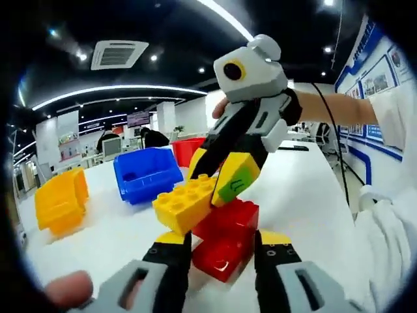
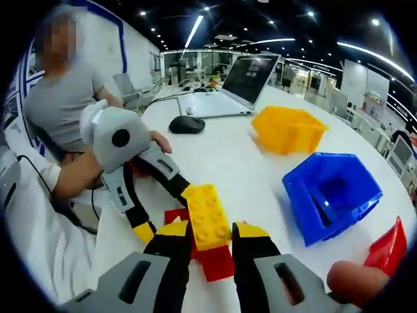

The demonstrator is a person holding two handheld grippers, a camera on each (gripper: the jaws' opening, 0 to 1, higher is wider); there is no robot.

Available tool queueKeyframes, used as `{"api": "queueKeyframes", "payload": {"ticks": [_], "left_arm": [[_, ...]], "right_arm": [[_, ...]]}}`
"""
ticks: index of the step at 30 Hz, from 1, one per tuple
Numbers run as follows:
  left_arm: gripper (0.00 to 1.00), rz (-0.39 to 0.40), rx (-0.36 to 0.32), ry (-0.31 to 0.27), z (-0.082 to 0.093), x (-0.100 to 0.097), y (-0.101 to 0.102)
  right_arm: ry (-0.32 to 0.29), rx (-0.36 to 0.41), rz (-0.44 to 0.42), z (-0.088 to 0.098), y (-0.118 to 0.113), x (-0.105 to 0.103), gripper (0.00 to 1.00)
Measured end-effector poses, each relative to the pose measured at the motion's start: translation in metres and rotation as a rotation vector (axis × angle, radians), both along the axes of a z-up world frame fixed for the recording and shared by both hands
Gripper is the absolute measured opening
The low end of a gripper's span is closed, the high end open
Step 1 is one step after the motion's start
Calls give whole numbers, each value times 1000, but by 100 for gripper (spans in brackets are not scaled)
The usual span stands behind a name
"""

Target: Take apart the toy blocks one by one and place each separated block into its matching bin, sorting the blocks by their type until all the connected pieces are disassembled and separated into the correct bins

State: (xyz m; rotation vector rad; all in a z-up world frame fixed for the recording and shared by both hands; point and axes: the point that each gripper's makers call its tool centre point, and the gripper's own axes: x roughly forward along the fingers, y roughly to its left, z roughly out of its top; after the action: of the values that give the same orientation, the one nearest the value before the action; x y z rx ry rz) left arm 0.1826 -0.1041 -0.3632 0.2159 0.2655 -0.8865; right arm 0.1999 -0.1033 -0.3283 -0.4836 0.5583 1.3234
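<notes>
- Here the left tool clenches the red blocks from both sides, probably to hold the base firm above the bench.
- The right tool grasps the yellow block, which sits on top of the red blocks, so it seems ready to pull it off.
- I count one yellow block and two red blocks stacked together.
- Beyond the red blocks stand three bins: a yellow bin, a blue bin and a red bin.
</notes>
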Motion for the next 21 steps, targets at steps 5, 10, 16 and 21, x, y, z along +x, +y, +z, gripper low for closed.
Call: {"api": "queueKeyframes", "payload": {"ticks": [5,10,16,21], "left_arm": [[39,-6,6,-6,0,0,0],[39,-16,9,-9,1,-1,1],[30,-24,-7,15,1,-5,-1],[34,-11,42,-8,-2,-2,5]], "right_arm": [[107,27,-36,0,-2,-1,25],[84,55,14,4,0,1,26],[-128,16,112,-2,9,-2,32],[-17,-13,62,-2,11,1,27]]}}
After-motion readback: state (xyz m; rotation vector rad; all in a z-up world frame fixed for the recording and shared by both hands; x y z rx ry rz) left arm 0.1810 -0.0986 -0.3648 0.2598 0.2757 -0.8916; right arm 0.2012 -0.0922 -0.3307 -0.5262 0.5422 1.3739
